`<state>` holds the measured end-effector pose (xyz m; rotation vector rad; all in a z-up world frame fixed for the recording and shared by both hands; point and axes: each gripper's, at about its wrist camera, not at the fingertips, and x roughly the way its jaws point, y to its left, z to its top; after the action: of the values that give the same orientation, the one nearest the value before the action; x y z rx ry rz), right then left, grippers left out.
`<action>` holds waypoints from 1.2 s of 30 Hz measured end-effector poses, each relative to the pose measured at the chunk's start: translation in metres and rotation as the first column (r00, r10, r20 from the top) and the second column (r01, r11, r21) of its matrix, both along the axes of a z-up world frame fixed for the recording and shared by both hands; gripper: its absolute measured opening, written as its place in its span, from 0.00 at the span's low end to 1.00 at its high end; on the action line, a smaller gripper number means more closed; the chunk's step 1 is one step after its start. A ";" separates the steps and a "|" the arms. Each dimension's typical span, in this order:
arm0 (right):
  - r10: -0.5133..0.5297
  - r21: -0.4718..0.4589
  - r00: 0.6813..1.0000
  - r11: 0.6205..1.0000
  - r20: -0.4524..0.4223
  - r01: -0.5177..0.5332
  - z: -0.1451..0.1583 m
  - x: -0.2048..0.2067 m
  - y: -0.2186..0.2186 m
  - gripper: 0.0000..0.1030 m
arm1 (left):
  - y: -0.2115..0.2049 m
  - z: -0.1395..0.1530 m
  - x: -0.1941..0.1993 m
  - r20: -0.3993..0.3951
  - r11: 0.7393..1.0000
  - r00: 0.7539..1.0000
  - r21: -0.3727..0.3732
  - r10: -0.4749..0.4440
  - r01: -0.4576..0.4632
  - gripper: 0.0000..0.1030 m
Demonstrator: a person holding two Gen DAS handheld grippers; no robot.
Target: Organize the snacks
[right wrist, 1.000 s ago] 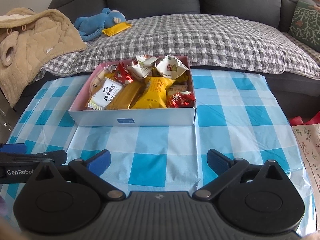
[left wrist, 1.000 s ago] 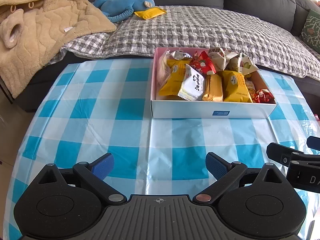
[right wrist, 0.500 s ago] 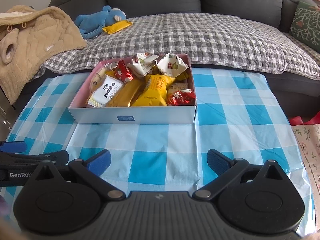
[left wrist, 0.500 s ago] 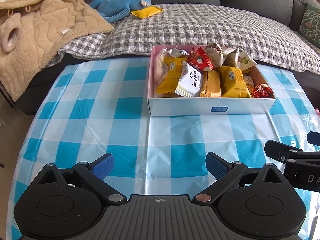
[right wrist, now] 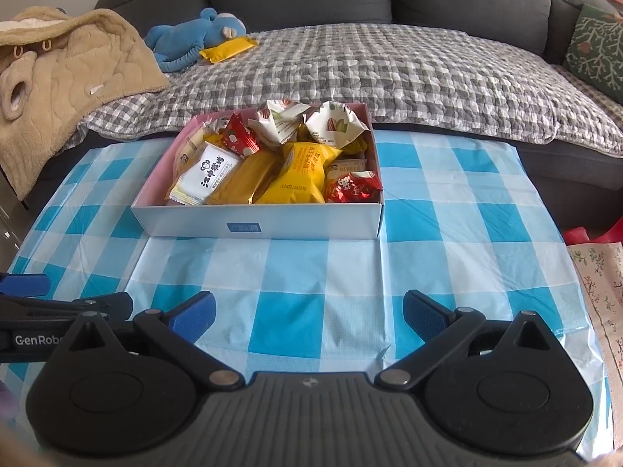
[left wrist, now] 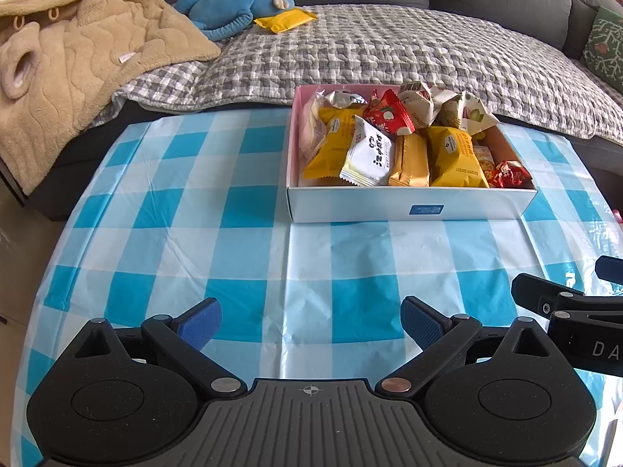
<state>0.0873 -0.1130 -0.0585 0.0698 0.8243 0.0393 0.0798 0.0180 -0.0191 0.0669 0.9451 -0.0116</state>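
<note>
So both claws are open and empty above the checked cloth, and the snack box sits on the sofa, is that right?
Not quite. The snack box sits on the checked cloth on the table, in front of the sofa, as the right wrist view shows. Both claws, left and right, are open and empty.

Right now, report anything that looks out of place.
One yellow snack packet lies on the sofa cover beside the blue plush toy, apart from the other snacks, which all sit in the box on the table.
</note>
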 end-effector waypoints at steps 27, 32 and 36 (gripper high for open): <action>0.006 -0.004 1.000 1.000 -0.005 -0.006 -0.003 0.000 0.001 1.00 | -0.001 -0.002 0.000 -0.006 1.000 1.000 -0.002 -0.003 0.003 0.97; 0.006 -0.005 1.000 1.000 -0.003 -0.006 -0.002 0.000 0.000 1.00 | 0.000 -0.003 0.001 -0.017 1.000 1.000 -0.004 0.007 -0.007 0.97; 0.003 -0.004 1.000 1.000 -0.004 -0.003 -0.002 0.000 0.000 1.00 | 0.001 -0.004 0.001 -0.022 1.000 1.000 -0.008 0.008 -0.008 0.97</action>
<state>0.0876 -0.1134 -0.0601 0.0644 0.8289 0.0404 0.0805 0.0186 -0.0226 0.0561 0.9668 -0.0088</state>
